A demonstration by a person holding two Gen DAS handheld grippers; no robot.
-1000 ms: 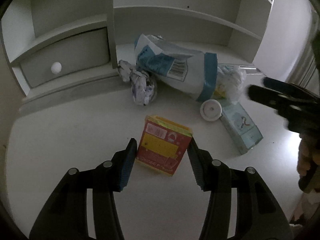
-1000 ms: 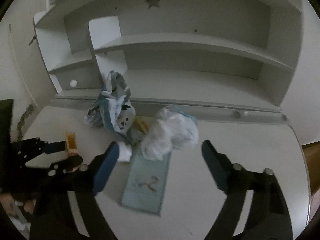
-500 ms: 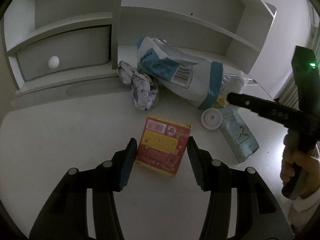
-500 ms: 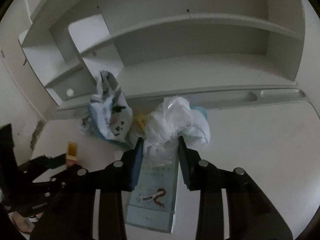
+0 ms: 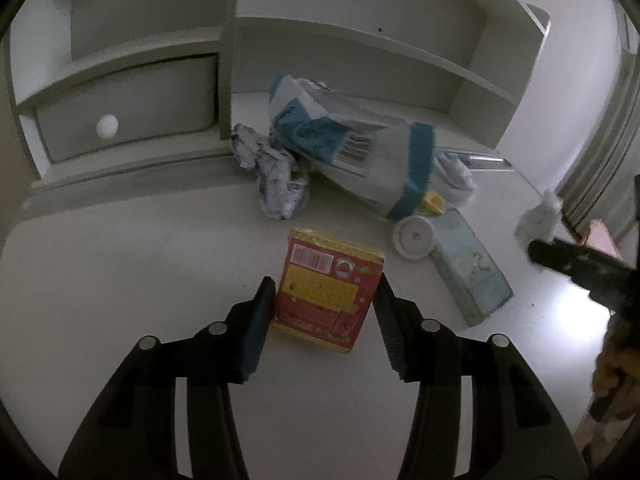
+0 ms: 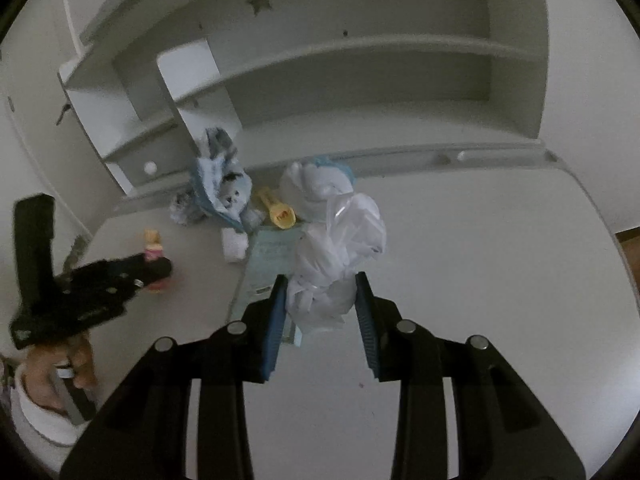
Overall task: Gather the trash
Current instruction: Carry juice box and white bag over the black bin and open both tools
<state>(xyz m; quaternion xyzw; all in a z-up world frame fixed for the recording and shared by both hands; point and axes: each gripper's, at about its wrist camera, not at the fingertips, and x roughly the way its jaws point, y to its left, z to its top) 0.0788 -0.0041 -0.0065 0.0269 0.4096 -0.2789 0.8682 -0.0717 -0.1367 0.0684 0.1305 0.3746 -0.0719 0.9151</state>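
My right gripper [image 6: 322, 308] is shut on a crumpled white plastic bag [image 6: 338, 248] and holds it above the white desk [image 6: 480, 280]; the bag also shows in the left wrist view [image 5: 538, 220]. My left gripper [image 5: 322, 316] is open, its jaws on either side of a red and yellow snack box [image 5: 326, 292] that lies flat on the desk. A blue and white bag [image 5: 356, 148], a crumpled paper wad [image 5: 276, 180], a white lid [image 5: 414, 236], a pale blue carton [image 5: 470, 268] and a yellow piece [image 6: 278, 210] lie behind the box.
A white shelf unit [image 5: 360, 48] with a drawer and round knob [image 5: 107, 125] stands along the back of the desk. The right gripper's black body [image 5: 588, 272] shows at the right edge of the left wrist view. A curtain [image 5: 600, 152] hangs at far right.
My right gripper closed on the white plastic bag and lifted it back and to the right, away from the pile. My left gripper stayed open around the red box, moving slightly closer.
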